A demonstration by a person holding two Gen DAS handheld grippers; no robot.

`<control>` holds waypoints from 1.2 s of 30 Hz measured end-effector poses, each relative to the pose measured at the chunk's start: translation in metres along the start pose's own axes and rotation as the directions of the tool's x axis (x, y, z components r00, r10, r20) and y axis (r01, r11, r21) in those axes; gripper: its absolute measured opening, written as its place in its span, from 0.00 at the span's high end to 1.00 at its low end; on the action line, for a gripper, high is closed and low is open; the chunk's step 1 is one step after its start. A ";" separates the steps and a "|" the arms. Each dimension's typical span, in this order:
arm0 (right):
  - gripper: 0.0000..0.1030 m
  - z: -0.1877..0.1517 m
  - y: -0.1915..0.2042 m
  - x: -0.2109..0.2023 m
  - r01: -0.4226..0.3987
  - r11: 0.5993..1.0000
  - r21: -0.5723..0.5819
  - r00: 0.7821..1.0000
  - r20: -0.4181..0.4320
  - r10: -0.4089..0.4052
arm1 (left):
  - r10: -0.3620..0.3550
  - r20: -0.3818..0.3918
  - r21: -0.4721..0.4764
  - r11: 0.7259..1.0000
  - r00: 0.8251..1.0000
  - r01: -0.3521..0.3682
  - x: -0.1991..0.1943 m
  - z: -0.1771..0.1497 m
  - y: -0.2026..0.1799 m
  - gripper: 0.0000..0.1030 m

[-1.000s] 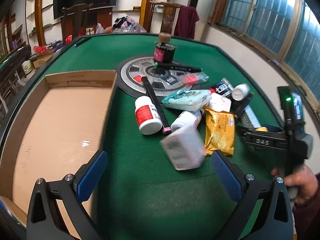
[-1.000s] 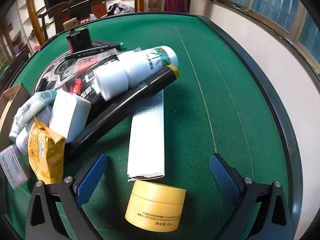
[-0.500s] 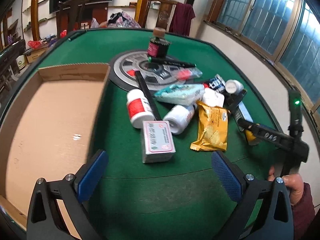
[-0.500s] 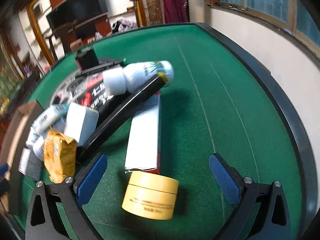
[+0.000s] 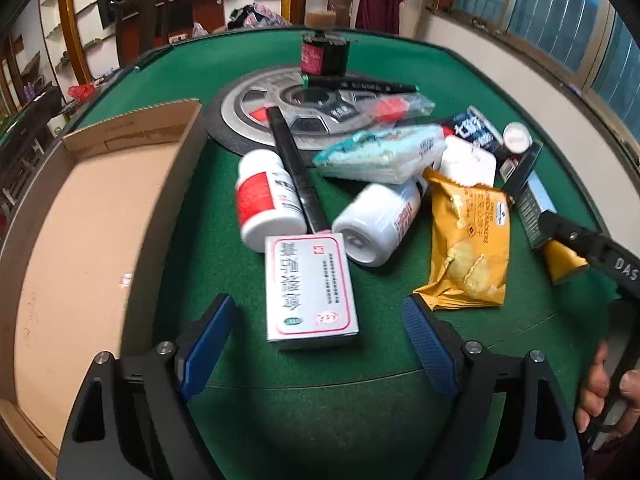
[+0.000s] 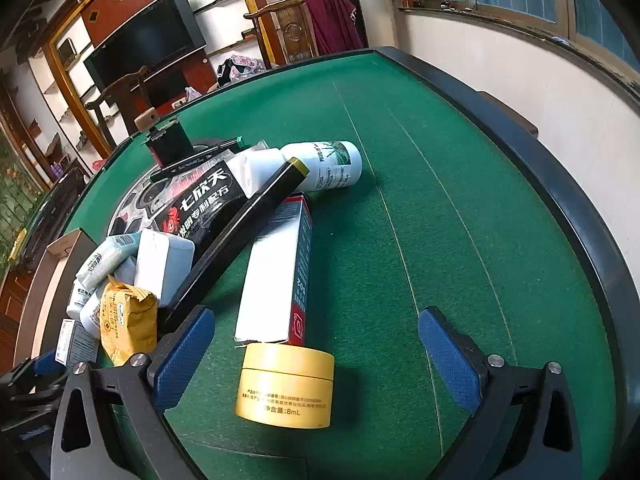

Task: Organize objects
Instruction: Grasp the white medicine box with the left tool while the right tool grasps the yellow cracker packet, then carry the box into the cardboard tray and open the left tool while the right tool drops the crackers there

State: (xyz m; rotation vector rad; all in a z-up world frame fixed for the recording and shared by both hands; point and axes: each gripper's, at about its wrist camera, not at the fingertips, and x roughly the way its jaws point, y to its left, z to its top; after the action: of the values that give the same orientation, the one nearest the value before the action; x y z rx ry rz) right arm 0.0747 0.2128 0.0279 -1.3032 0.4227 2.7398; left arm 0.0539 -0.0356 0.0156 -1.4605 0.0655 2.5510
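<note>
Cardboard box (image 5: pixel 100 216) sits open, left of the pile on the green table (image 5: pixel 320 400). Medicine box (image 5: pixel 310 286) lies flat at the pile's near edge, touching the white bottles (image 5: pixel 268 196), between the spread fingers of the left gripper (image 5: pixel 318 330), which grasps nothing. Likely light, stiff, crushable card; best pinched across its long sides. Yellow jar (image 6: pixel 286 384) stands upright just right of the pile, touching a long carton (image 6: pixel 276 268); probably hard, slick plastic, grip around the wall. Right gripper (image 6: pixel 316 360) is spread wide, empty. Only the right view shows the jar fully; only the left shows the box interior.
</note>
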 end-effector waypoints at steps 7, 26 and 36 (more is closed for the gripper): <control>0.00 0.000 -0.001 -0.001 -0.002 1.000 0.001 1.000 -0.001 0.002 | 0.040 0.008 0.040 0.998 0.999 -0.040 0.005 0.001 -0.005 0.18; 0.01 -0.003 -0.001 -0.044 -0.026 0.999 0.032 0.995 0.097 0.023 | -0.035 0.238 -0.046 0.998 0.971 0.047 -0.083 -0.016 0.026 0.68; 0.00 -0.013 0.102 -0.043 -0.194 0.965 -0.177 0.981 -0.036 0.190 | -0.052 0.248 -0.087 0.993 0.967 0.076 -0.097 -0.033 0.048 0.68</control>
State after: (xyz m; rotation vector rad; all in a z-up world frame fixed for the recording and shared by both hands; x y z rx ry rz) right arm 0.0928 0.1139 0.0753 -1.3972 0.3247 2.9902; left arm 0.1203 -0.1021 0.0788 -1.1436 -0.1411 2.6918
